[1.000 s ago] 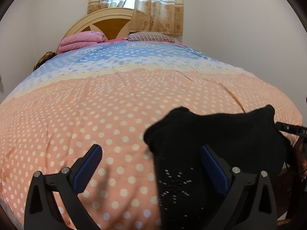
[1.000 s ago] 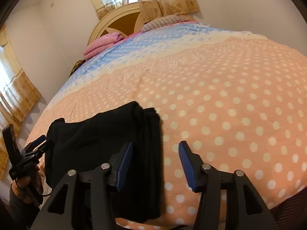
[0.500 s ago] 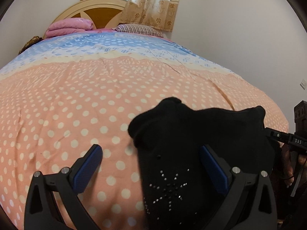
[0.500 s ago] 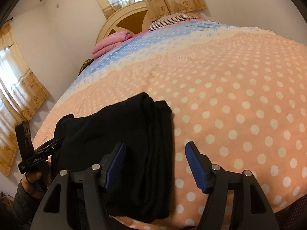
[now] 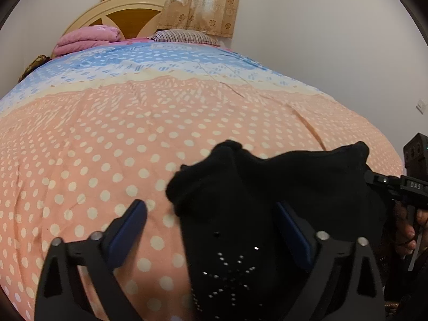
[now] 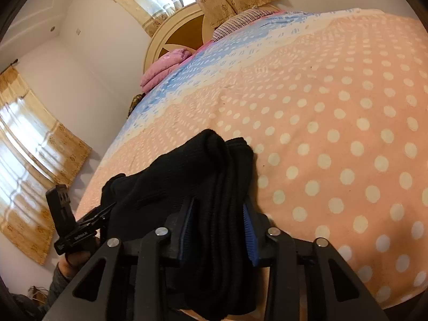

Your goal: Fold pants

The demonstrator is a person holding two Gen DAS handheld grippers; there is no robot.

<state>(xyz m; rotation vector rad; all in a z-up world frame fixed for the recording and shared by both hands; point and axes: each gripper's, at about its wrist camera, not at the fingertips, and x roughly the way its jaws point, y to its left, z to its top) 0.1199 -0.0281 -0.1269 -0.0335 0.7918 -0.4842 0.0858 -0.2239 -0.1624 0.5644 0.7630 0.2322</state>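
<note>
The black pants [image 5: 270, 187] lie folded in a thick bundle at the near edge of the bed; small studs show on the near part. My left gripper [image 5: 211, 230] is open, its jaws wide over the pants' left end, not closed on them. In the right wrist view my right gripper [image 6: 218, 227] is shut on the right end of the pants [image 6: 187, 176], the stacked folds pinched between the blue pads [image 6: 247, 227]. The right gripper also shows in the left wrist view [image 5: 396, 187], and the left gripper shows in the right wrist view [image 6: 80, 224].
The bed [image 5: 107, 133] has a peach dotted cover that turns blue towards the headboard [image 5: 125, 16]. A folded pink blanket [image 5: 88, 40] and a striped pillow [image 5: 184, 36] lie at the head. Curtained windows [image 6: 29, 147] and white walls surround the bed.
My right gripper has moved in over the right end of the pants and shut on the folds. The left gripper stays open and has shifted only slightly.
</note>
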